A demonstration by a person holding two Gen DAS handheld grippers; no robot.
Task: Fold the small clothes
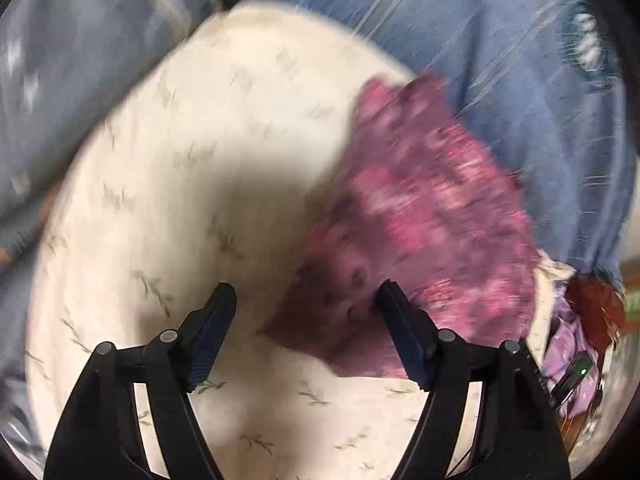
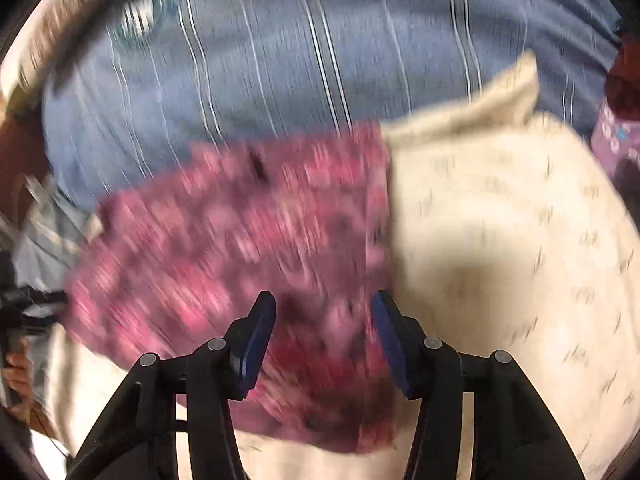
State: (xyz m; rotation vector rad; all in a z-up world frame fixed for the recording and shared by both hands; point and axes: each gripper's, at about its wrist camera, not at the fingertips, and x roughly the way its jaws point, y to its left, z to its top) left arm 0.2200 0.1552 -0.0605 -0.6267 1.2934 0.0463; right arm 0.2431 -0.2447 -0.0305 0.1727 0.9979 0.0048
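Note:
A small pink and purple patterned garment point(image 1: 432, 216) lies on a cream pillow point(image 1: 192, 168) with a faint leaf print. Both views are blurred. My left gripper point(image 1: 306, 296) hangs over the garment's lower left corner with its jaws wide apart; the right fingertip point(image 1: 390, 292) overlaps the cloth, the left one is over bare pillow. In the right wrist view the same garment point(image 2: 240, 240) spreads across the pillow's point(image 2: 520, 240) left part. My right gripper point(image 2: 324, 304) is open above the garment's near edge, nothing pinched between its pads.
A blue striped bedcover point(image 2: 300, 52) lies beyond the pillow, also seen as the bedcover point(image 1: 500, 60) in the left wrist view. More clothes, lilac and dark red point(image 1: 580, 320), sit at the right. A person's hand point(image 2: 18, 372) shows at the left edge.

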